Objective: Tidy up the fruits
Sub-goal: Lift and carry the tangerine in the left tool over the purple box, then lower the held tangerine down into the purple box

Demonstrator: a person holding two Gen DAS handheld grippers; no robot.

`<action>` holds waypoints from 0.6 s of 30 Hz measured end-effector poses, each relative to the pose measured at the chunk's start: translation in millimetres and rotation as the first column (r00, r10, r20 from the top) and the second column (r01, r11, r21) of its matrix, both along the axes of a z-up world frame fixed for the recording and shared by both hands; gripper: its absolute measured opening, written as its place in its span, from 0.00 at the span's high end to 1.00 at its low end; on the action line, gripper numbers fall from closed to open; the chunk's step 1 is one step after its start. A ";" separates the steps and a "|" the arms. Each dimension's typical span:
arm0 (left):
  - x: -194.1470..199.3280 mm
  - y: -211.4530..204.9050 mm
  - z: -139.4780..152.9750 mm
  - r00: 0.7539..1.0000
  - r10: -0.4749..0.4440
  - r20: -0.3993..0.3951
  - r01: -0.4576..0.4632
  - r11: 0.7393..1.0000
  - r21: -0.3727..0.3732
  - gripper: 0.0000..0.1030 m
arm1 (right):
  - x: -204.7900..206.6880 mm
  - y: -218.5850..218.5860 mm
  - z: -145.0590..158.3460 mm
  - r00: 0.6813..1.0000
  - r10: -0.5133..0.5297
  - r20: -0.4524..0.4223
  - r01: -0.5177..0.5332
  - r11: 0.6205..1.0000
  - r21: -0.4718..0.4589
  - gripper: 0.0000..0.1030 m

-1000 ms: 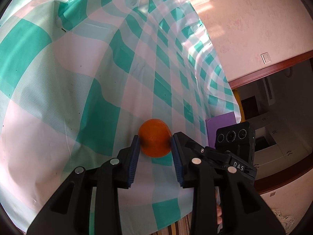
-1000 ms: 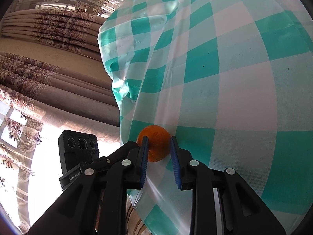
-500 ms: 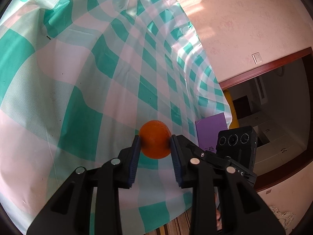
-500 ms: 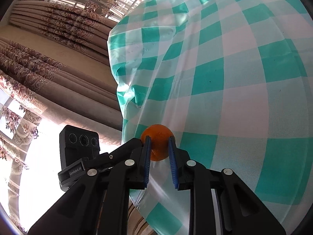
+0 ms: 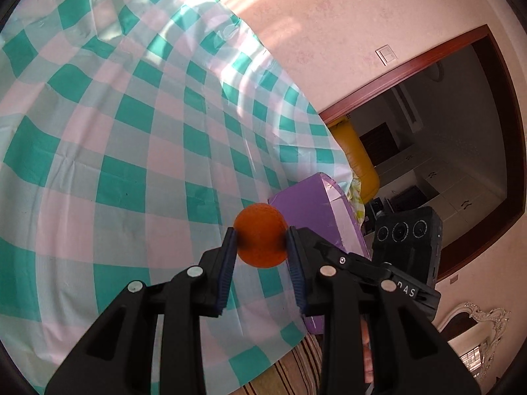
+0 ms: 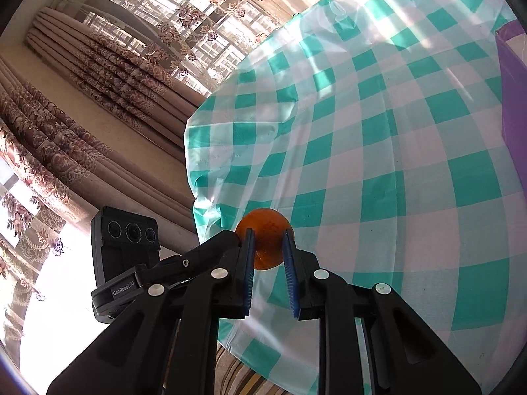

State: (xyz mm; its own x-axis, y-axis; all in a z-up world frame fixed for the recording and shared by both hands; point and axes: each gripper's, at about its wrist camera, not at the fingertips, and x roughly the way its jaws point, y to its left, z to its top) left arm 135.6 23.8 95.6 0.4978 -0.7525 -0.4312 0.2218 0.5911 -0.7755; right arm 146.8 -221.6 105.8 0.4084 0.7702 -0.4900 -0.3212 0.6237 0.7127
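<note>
Your left gripper (image 5: 261, 243) has its jaws clamped on an orange fruit (image 5: 260, 235), one blue pad (image 5: 227, 266) pressing each flank, and the fruit hangs clear above the green-and-white checked cloth (image 5: 131, 151) that covers the bench. In that view a purple box (image 5: 316, 204) sits on the cloth just beyond and to the right of the fruit, near the cloth's far right edge, with something yellow (image 5: 355, 158) standing behind it. A black camera block (image 5: 406, 240) rides on the gripper's right side, and past it you look through a dark-framed doorway (image 5: 461, 125) into a dimmer room. Your right gripper (image 6: 267, 247) likewise has its jaws closed on a second orange fruit (image 6: 265, 233); its blue pads (image 6: 290, 273) pinch the fruit tightly, so the round top bulges out above them. This fruit is also held off the checked cloth (image 6: 378, 151), over the part near the cloth's left edge where it drapes down. A sliver of the purple box (image 6: 513, 98) shows at the far right of this view. To the left, patterned curtains (image 6: 82, 125) hang before bright windows, and a second black camera block (image 6: 126, 247) sits on the gripper's left side. Striped floor covering (image 6: 237, 375) shows beneath the cloth's near edge.
</note>
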 end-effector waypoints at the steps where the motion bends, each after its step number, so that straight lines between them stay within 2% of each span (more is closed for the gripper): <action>1: 3.1 -8.4 4.4 1.000 -0.014 0.007 0.014 1.000 0.002 0.70 | 0.1 -8.2 4.0 1.000 -0.015 0.004 0.015 1.000 -0.001 0.78; 10: 26.4 -87.9 45.9 0.989 -0.131 0.076 0.129 0.991 0.025 0.70 | -5.7 -78.1 45.2 0.986 -0.151 0.069 0.153 0.988 -0.012 0.78; 18: 54.0 -164.7 60.5 0.971 -0.221 0.089 0.216 0.975 0.057 0.70 | 1.2 -143.0 62.9 0.963 -0.255 0.090 0.260 0.964 -0.049 0.78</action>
State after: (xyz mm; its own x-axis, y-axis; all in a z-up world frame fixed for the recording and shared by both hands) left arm 189.6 -141.0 156.1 0.3634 -0.8279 -0.4272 0.4202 0.5549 -0.7180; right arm 148.1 -364.6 168.8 0.6296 0.6040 -0.4886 -0.2000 0.7337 0.6494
